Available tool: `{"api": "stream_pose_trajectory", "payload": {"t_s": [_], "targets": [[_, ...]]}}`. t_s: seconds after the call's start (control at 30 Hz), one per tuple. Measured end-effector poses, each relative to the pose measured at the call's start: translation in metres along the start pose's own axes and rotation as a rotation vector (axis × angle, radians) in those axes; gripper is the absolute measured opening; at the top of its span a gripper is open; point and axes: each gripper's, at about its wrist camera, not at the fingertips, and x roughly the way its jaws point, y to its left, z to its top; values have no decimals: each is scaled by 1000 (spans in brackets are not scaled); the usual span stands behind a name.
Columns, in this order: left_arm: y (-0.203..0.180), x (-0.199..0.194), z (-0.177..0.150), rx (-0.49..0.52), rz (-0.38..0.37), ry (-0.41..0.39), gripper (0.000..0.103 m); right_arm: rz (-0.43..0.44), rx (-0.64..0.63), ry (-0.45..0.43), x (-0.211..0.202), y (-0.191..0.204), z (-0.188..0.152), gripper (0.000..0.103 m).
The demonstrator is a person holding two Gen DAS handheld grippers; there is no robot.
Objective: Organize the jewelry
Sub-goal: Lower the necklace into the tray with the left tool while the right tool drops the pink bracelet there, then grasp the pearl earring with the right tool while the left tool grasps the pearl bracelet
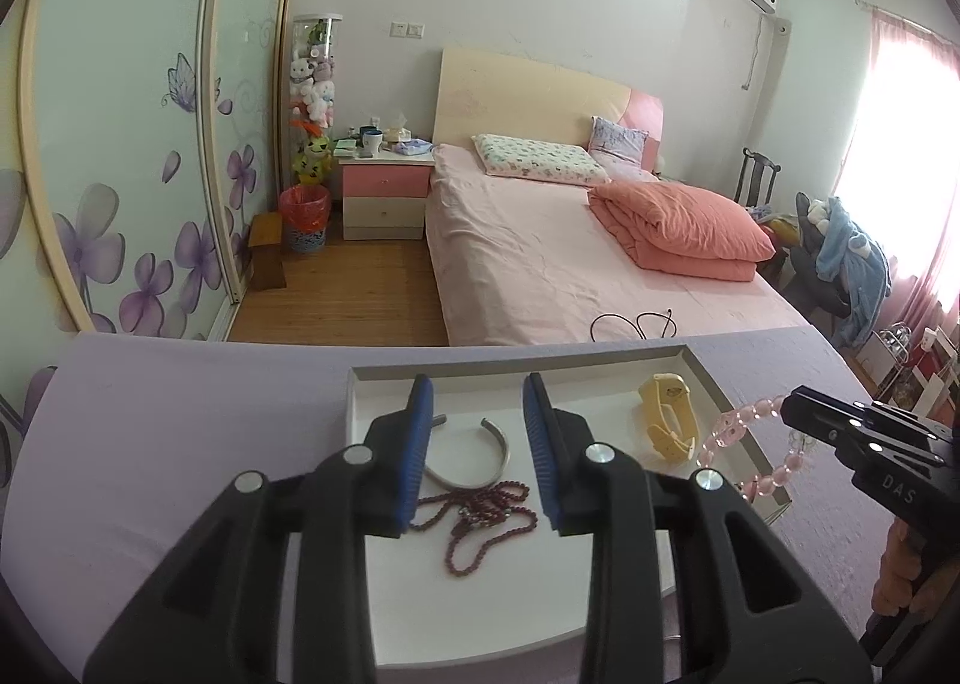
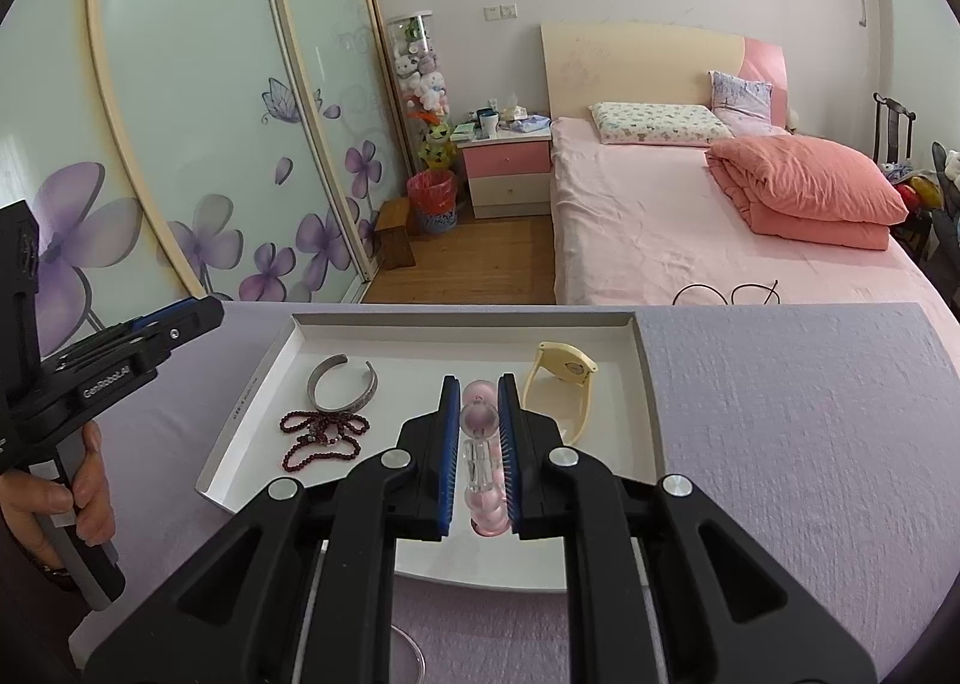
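Note:
A white tray [image 1: 516, 361] [image 2: 468, 319] lies on a lavender tablecloth. In it rest a silver bangle [image 1: 503, 447] [image 2: 342, 384], a dark red bead necklace [image 1: 480, 516] [image 2: 324, 438] and a pale yellow watch [image 1: 666, 420] [image 2: 564, 378]. My left gripper [image 1: 477, 390] [image 2: 207, 315] hovers over the tray's left part, open, with the bangle and necklace lying below the gap and nothing pressed by its pads. My right gripper [image 2: 478, 384] [image 1: 798, 414] is shut on a pink and clear bead bracelet [image 2: 478, 420] [image 1: 735, 432], which hangs above the tray's right side.
The lavender tablecloth [image 2: 780, 414] covers the table around the tray. A hand [image 2: 84, 480] grips the left gripper's handle. Beyond the table's far edge stand a pink bed [image 1: 570, 264], a nightstand [image 1: 387, 192] and flowered sliding doors [image 1: 120, 144].

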Motion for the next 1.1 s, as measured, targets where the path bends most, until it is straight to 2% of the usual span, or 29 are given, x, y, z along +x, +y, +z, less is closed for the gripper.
{"api": "stream_pose_trajectory", "payload": {"t_s": [0.17, 0.27, 0.37, 0.53, 0.6, 0.67, 0.93, 1.1], "targets": [[6, -4, -3, -15, 9, -2, 37, 33, 0, 12, 14, 6, 4, 13], [10, -3, -6, -21, 8, 5, 38, -18, -15, 18, 31, 3, 2, 13], [10, -2, -10, -14, 9, 13, 38, -42, 23, 78, 53, -10, -4, 13], [13, 3, -11, -8, 6, 24, 39, -104, 52, 110, 61, -26, -12, 14], [13, 2, -13, -11, 8, 25, 42, -115, 72, 102, 55, -32, -13, 22], [13, -2, -15, -12, 8, 22, 43, -121, 77, 79, 44, -34, -15, 48], [9, -32, -25, -4, 8, 3, 46, -100, 66, 36, 3, -29, -26, 49], [5, -65, -38, 10, 4, -21, 53, -61, 52, 11, -28, -13, -46, 49]]}}
